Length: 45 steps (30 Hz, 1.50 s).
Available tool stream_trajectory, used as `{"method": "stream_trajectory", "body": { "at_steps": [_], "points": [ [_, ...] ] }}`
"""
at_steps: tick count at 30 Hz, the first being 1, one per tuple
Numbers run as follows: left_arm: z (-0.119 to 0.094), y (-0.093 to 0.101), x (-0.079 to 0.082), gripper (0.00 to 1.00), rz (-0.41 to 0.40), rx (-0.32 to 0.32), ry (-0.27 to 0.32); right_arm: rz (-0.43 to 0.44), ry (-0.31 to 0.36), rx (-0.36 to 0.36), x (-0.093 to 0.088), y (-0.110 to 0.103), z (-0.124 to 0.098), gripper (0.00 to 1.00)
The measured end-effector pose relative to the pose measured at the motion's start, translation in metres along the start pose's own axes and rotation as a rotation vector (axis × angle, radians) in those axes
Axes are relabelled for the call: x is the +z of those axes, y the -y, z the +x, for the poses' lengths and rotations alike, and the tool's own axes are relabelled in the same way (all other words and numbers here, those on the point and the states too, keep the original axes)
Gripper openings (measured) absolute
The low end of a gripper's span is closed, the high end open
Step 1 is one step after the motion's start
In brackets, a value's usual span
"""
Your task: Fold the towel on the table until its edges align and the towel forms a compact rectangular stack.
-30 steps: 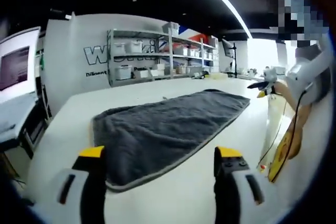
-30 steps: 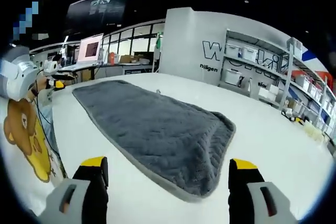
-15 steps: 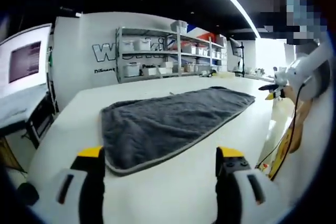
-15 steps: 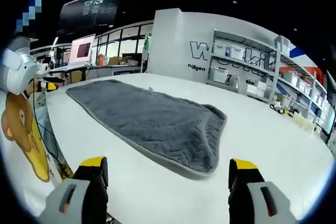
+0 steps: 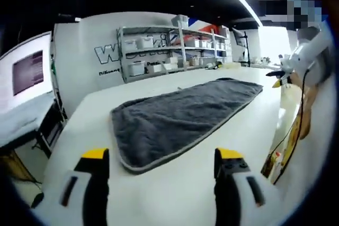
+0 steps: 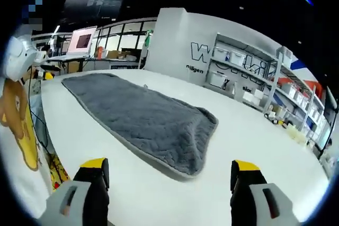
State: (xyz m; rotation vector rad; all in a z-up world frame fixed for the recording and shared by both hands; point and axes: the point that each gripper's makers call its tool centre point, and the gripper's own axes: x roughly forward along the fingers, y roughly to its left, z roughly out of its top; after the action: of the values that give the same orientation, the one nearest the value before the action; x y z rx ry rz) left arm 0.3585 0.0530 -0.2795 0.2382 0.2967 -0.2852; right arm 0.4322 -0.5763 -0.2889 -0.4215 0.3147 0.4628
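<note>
A long dark grey towel point(image 5: 180, 117) lies flat on the white table point(image 5: 175, 189), its near short end just ahead of my left gripper point(image 5: 161, 162). That gripper hovers open above the table, nothing between its yellow-tipped jaws. In the right gripper view the same towel point(image 6: 140, 117) stretches from far left to its other short end at the middle. My right gripper point(image 6: 169, 170) is open and short of that end, holding nothing.
Metal shelves with white bins point(image 5: 169, 51) stand against the back wall point(image 6: 249, 75). A monitor point(image 5: 26, 72) sits at the left on a side bench. A person in white with a bear print point(image 6: 16, 115) stands at the table's long edge.
Both cameras have drawn back from the towel and risen a little, so each short end now lies farther from the jaws. The towel itself has not moved. Both grippers stay open.
</note>
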Motion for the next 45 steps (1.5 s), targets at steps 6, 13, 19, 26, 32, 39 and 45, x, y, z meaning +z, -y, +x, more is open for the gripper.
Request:
{"method": "stream_trajectory", "body": {
  "at_steps": [6,13,19,26,32,39,45],
  "points": [
    [0.005,-0.015,-0.007,0.70,0.344,-0.015,-0.109,-0.315,-0.045,-0.064,0.003,0.026,-0.008,0.96],
    [0.020,-0.016,-0.006,0.46,0.732,-0.176,-0.258,-0.611,-0.087,-0.014,0.011,0.042,0.000,0.79],
    [0.028,-0.018,-0.019,0.33,0.954,-0.301,-0.407,-0.764,-0.125,0.073,0.009,0.042,0.008,0.66],
    [0.030,-0.016,-0.036,0.26,1.111,-0.435,-0.529,-0.834,-0.195,0.145,0.000,0.043,0.016,0.59],
    [0.027,-0.024,-0.046,0.22,1.200,-0.502,-0.612,-0.900,-0.240,0.177,-0.006,0.043,0.023,0.54],
    [0.030,-0.028,-0.049,0.19,1.222,-0.551,-0.651,-0.929,-0.270,0.206,-0.015,0.048,0.026,0.52],
    [0.032,-0.029,-0.053,0.17,1.235,-0.583,-0.680,-0.943,-0.299,0.239,-0.018,0.044,0.027,0.52]
  ]
}}
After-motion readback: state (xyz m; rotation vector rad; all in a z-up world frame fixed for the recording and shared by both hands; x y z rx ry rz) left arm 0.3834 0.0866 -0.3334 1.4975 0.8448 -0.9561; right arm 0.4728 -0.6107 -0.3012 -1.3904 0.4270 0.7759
